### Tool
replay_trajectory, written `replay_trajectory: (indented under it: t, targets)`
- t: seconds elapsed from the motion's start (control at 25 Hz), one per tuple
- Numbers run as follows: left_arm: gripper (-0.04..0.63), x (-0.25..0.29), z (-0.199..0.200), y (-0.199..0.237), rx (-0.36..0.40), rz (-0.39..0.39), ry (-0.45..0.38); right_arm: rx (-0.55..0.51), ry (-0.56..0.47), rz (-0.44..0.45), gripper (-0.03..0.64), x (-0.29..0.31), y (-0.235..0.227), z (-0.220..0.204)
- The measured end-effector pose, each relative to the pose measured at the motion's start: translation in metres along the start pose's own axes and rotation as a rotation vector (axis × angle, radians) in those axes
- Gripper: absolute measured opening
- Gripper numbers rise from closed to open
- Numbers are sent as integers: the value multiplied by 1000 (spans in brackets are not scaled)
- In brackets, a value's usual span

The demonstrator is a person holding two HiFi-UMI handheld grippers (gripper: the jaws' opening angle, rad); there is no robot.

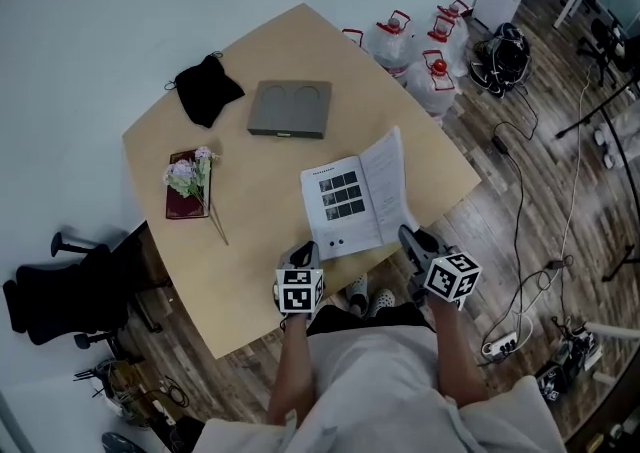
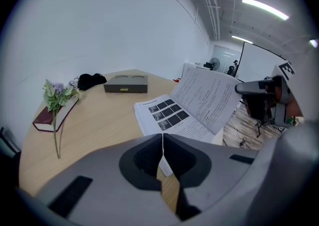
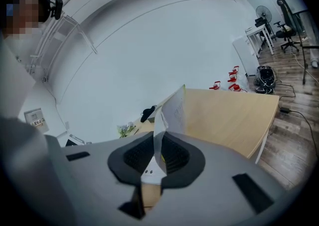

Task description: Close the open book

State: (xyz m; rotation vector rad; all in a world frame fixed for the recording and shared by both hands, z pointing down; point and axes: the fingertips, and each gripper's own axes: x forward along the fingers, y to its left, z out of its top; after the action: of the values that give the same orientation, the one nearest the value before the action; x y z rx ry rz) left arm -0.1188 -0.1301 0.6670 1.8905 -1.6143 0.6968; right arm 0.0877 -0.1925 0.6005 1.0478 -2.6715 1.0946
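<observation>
The open book (image 1: 343, 203) lies near the front edge of the wooden table (image 1: 250, 271), its left page flat and showing photo squares. Its right page (image 1: 387, 181) stands lifted and curved. My right gripper (image 1: 408, 234) is shut on that page's lower edge; in the right gripper view the sheet (image 3: 172, 110) rises edge-on from between the jaws of the right gripper (image 3: 157, 142). My left gripper (image 1: 305, 249) is shut at the book's near left corner. The left gripper view has the book (image 2: 169, 115) just beyond the closed jaws of the left gripper (image 2: 163, 140). Whether they pinch paper is unclear.
A grey flat box (image 1: 290, 108), a black pouch (image 1: 207, 88) and a dark red book (image 1: 180, 203) with flowers (image 1: 190, 173) sit further back on the table. Water jugs (image 1: 420, 51), cables and a power strip (image 1: 505, 336) lie on the floor to the right. An office chair (image 1: 60, 291) stands at the left.
</observation>
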Motion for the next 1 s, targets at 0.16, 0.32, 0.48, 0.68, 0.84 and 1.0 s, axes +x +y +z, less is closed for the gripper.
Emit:
replay_trajectory:
  t: [0.16,0.32,0.48,0.68,0.84,1.0]
  targets:
    - [23,-10,-5,5,8,18,-1,-7,1,28,46,2,10,-4]
    - [23,-18,-6,8,5,30,-5,-26,7,46,46,7,21,-7]
    - [23,-23,-11,8,7,36,-7,-49,17,49,46,12,30,-11]
    - [23,-30,-17,11,34,62,2,-73,33,59,46,17,36,-15]
    - [23,-34,-20,14,3,64,-13,-86,53,70,46,21,42,-19]
    - [23,-39,-25,17,-17,72,-17,-111,80,88,46,28,51,-26]
